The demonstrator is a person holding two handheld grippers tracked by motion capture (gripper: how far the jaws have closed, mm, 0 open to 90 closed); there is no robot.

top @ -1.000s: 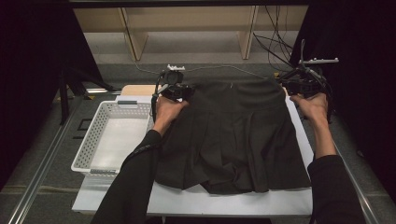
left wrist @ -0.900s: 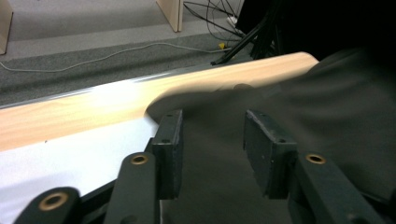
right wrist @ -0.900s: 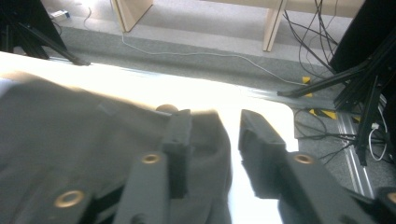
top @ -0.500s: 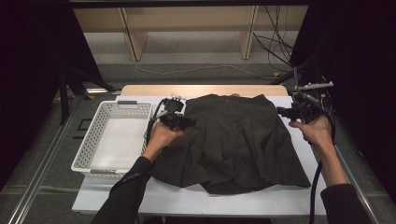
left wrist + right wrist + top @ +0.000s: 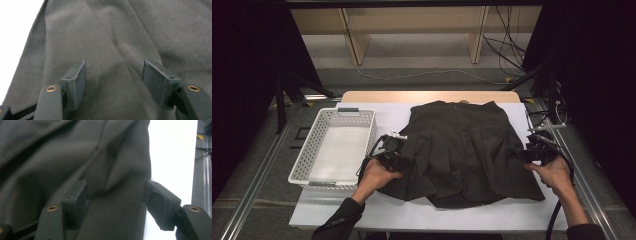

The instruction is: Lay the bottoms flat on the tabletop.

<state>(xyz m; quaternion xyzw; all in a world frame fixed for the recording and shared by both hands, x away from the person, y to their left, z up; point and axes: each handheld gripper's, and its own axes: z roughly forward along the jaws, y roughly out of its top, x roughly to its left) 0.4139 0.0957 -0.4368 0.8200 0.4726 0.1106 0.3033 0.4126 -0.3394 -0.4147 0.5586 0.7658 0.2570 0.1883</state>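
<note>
Both hand-held grippers stand with jaws apart: the left hand-held gripper (image 5: 404, 161) over the dark grey pleated cloth skirt (image 5: 464, 150) at its 9 o'clock edge, the right hand-held gripper (image 5: 523, 154) at 3 o'clock. Spread flat mid-bench (image 5: 387, 212), the skirt looks unfolded; folding remains. At 9 o'clock sits an empty white perforated plastic basket (image 5: 312, 150).

One dark garment (image 5: 467, 150), one white basket (image 5: 334, 150), two tools

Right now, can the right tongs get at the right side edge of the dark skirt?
Probably yes. The right tongs stand open over the skirt edge, cloth between the jaws and bare white table beside it. Nothing lies in the way.
</note>
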